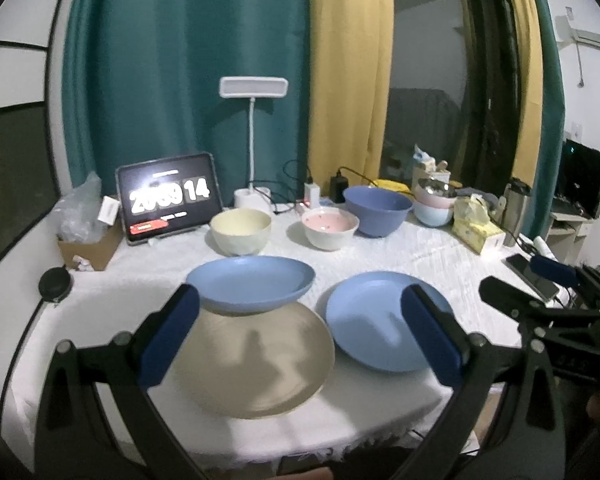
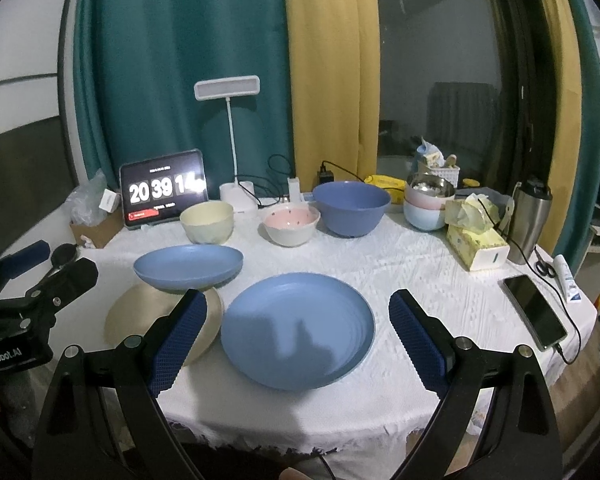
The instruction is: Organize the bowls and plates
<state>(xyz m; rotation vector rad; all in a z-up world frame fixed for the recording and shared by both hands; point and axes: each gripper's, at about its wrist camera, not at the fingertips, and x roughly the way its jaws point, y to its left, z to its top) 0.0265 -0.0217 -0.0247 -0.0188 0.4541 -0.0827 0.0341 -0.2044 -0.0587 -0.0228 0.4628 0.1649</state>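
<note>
A beige plate (image 1: 256, 364) lies near the front of the white-clothed table (image 1: 400, 248), with a shallow blue dish (image 1: 252, 282) resting on its far edge. A flat blue plate (image 1: 376, 320) lies to the right. Behind stand a cream bowl (image 1: 240, 230), a pink-lined bowl (image 1: 330, 226) and a big blue bowl (image 1: 378, 210). My left gripper (image 1: 300, 304) is open above the beige plate. My right gripper (image 2: 294, 312) is open over the flat blue plate (image 2: 298, 328). Both are empty.
A tablet clock (image 1: 170, 200), a lamp (image 1: 252, 140) and chargers stand at the back. Stacked bowls (image 2: 428, 200), a tissue box (image 2: 476, 244), a steel flask (image 2: 530, 220), scissors and a phone (image 2: 536, 312) crowd the right. A cardboard box (image 1: 88, 246) sits at the left.
</note>
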